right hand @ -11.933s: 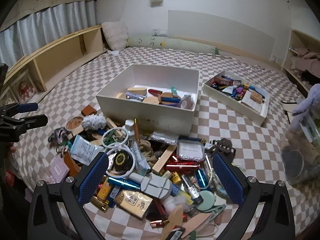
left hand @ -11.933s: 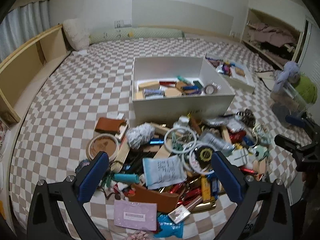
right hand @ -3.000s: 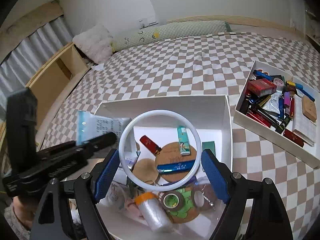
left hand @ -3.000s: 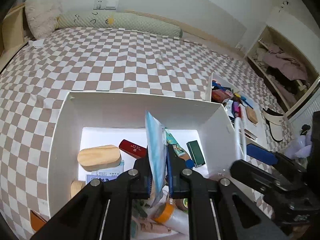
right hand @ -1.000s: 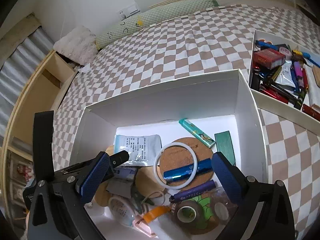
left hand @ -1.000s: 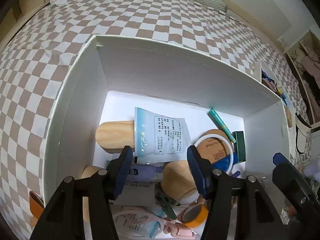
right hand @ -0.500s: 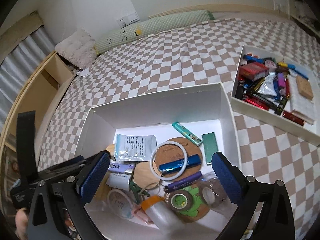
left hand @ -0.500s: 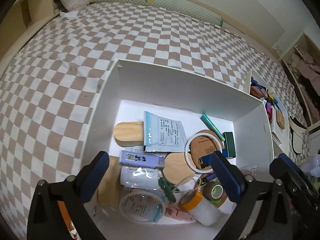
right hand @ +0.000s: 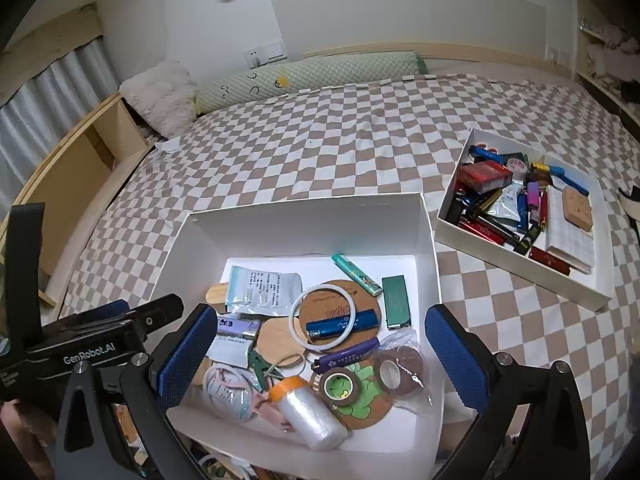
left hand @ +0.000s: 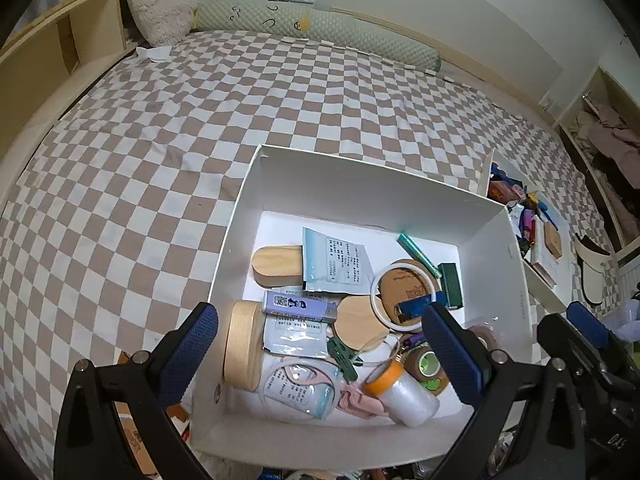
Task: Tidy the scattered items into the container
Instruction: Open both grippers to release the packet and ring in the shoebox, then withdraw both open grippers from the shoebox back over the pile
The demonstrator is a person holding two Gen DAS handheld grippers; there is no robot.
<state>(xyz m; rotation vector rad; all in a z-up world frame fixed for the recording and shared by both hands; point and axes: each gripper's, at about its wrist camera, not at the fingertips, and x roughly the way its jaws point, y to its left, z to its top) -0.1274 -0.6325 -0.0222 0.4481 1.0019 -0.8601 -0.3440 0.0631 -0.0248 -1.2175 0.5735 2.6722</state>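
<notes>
Both claws were held spread wide with nothing between the pads. The left gripper was seen above the near end of the white box; the right gripper was seen over the same box, with the left gripper's black body visible at its lower left.

Nearest in the box, a clear film roll with an orange cap was laid on its side, next to a plastic-wrapped pack and a pink item touching it. A green tape roll was rested on a cork coaster with a green print, and a bagged brown tape roll was lying just right of it. A purple lighter was placed beyond the tape.

Mid-box, a white ring was laid on a round cork coaster, with a blue lighter lying across the ring. A dark green lighter and a teal lighter were seen right of it. A white-and-blue sachet was lying partly over a wooden block.

Farther right, apart from the box, a shallow white tray filled with lighters and small packs was seen on the checkered bedspread. A green bolster and a fluffy pillow were seen at the far wall.
</notes>
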